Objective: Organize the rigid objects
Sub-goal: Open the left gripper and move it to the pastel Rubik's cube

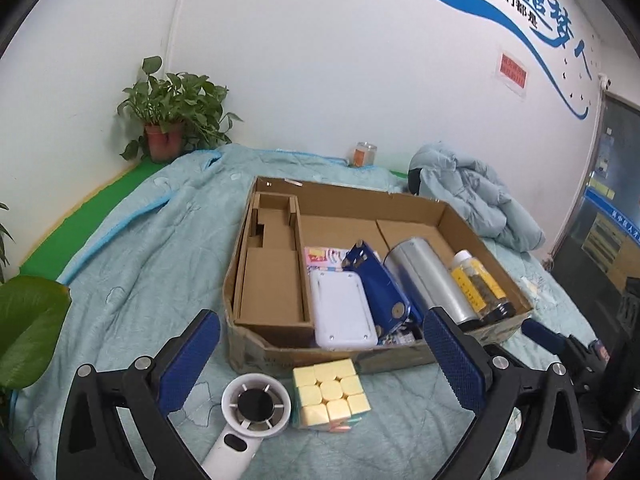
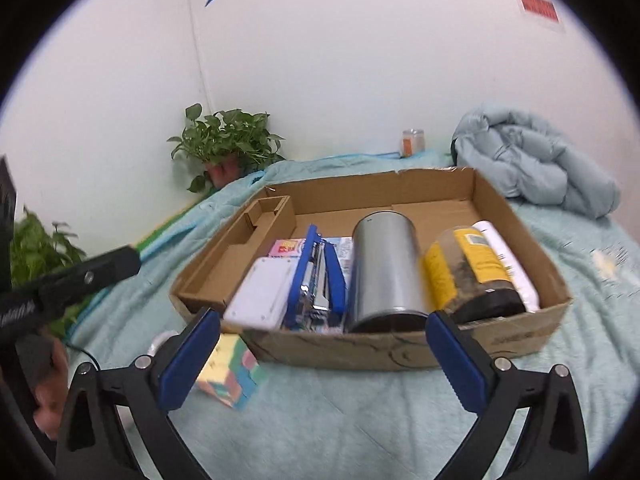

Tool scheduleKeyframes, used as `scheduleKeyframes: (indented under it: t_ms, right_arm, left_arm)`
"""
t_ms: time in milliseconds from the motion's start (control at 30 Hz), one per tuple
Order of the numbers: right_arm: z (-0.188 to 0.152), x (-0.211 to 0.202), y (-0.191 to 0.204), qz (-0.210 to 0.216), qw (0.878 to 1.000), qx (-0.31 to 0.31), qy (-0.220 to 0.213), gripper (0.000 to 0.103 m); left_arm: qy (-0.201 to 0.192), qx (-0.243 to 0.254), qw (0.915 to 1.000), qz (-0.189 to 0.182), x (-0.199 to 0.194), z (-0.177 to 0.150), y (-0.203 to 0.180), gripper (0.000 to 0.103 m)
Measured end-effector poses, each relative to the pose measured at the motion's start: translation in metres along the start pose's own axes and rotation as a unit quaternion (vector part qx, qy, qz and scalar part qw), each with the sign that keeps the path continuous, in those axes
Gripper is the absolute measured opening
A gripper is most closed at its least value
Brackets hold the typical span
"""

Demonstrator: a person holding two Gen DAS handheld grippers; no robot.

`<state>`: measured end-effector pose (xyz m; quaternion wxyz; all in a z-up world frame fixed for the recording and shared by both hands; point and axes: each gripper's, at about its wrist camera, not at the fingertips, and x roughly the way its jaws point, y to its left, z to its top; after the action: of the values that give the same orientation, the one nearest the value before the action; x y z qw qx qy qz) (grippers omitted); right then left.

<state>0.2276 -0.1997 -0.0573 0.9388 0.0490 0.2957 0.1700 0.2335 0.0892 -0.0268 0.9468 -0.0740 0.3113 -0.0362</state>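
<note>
On my left wrist camera, the potted plant (image 1: 176,120) sits far left against the wall. My left gripper (image 1: 320,360) hangs with its fingers (image 1: 188,356) spread wide, holding nothing, above the pale blue quilt (image 1: 140,248). Between those fingers lie the white handheld fan (image 1: 252,412) and, just right of it, the pastel puzzle cube (image 1: 330,394), both resting on the quilt just outside the front wall of the cardboard box (image 1: 280,354). Inside the box, from left to right, I see a cardboard insert (image 1: 272,280), a white flat device (image 1: 344,308), a blue case (image 1: 380,284) tilted on edge, a silver cylinder (image 1: 428,280) lying down, and a yellow-labelled bottle (image 1: 480,284) beside it. A crumpled blue jacket (image 1: 472,192) lies behind the box to the right.

On my right wrist camera, the right gripper (image 2: 322,358) also has its fingers (image 2: 458,360) wide apart and empty, in front of the box's near wall, the cube just beside its left finger.
</note>
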Motion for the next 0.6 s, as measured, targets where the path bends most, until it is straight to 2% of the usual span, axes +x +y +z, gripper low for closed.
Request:
scheduleKeyframes:
  t_ms: [133, 233, 300, 367, 433, 600]
  right_arm:
    - [-0.005, -0.002, 0.001, 0.007, 1.0, -0.007, 0.008, 0.102]
    - [-0.012, 0.004, 0.009, 0.042, 0.998, -0.022, 0.03, 0.102]
    - [-0.02, 0.012, 0.016, 0.079, 0.995, -0.034, 0.059, 0.102]
    - [-0.032, 0.029, 0.029, 0.128, 0.985, -0.05, 0.108, 0.102]
    - [-0.041, 0.047, 0.039, 0.153, 0.976, -0.055, 0.143, 0.102]
    - [-0.047, 0.089, 0.055, 0.166, 0.965, -0.06, 0.192, 0.102]
  left_arm:
    - [0.037, 0.0, 0.9993, -0.009, 0.005, -0.007, 0.005, 0.103]
    - [0.052, -0.005, 0.9984, -0.023, 0.002, -0.018, 0.015, 0.102]
    - [0.058, -0.006, 0.998, -0.025, -0.004, -0.027, 0.02, 0.102]
    - [0.062, -0.007, 0.998, -0.012, -0.01, -0.039, 0.024, 0.102]
    - [0.067, -0.012, 0.9977, -0.002, -0.014, -0.047, 0.029, 0.102]
    - [0.078, -0.048, 0.9957, 0.01, -0.023, -0.07, 0.048, 0.102]
